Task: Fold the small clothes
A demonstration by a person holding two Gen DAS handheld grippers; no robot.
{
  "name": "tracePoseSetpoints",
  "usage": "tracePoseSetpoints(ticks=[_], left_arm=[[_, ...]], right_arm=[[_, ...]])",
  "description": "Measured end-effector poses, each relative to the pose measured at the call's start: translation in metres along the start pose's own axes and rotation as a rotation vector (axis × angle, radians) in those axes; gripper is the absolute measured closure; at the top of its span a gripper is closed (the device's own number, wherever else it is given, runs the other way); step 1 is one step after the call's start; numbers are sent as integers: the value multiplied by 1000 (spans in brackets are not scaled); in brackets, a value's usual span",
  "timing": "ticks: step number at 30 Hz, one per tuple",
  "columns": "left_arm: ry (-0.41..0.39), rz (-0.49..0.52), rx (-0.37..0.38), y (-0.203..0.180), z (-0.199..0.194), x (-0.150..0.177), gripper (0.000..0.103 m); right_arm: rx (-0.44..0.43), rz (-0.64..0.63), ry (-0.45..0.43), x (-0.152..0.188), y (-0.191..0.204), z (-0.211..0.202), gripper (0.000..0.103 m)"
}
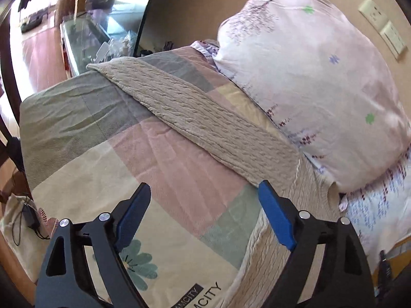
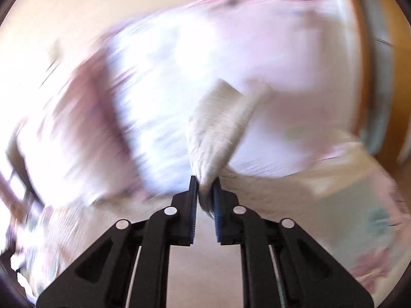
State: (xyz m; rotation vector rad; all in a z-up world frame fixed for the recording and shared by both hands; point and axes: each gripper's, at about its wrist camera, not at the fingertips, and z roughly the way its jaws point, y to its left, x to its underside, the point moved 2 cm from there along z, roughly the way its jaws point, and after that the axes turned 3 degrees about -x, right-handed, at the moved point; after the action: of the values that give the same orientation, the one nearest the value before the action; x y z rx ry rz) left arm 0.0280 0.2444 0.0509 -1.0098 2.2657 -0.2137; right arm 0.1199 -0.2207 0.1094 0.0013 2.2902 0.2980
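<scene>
A beige cable-knit sweater lies across the bed, one long part stretched from far left to near right. My left gripper is open and empty, low over the bedspread; its right finger is at the sweater's near edge. My right gripper is shut on a bunched piece of the beige sweater and holds it up. The right wrist view is heavily motion-blurred.
A patchwork bedspread in pink, green and cream covers the bed. A large floral pillow lies at the right, against a wall with sockets. A cloth bag sits at the bed's left side. A glass table stands beyond.
</scene>
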Motion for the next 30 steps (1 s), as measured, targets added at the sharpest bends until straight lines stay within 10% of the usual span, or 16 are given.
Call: tracePoseSetpoints(ticks=[4,7,17,21,26,30], left_arm=[[32,-123,25,35,23,-30,27],[55,-221,41,66,42,-54,38],[43,-516,118,141,92,-122,55],[39,-566,107,149,106,-138,79],[-18,-337,125,98,85,-149,93],[-133,135,260,-32,20,-119,94]], right_arm=[[-139,-160,263,66,90,58,63],[-151,-91,290,73,87,60,40],[74,46,307,103,37,8,36],[92,21,332,113,41,5,35],[113,3,312,104,29,-6,34],[134,34,287,90,-3,-13,33]])
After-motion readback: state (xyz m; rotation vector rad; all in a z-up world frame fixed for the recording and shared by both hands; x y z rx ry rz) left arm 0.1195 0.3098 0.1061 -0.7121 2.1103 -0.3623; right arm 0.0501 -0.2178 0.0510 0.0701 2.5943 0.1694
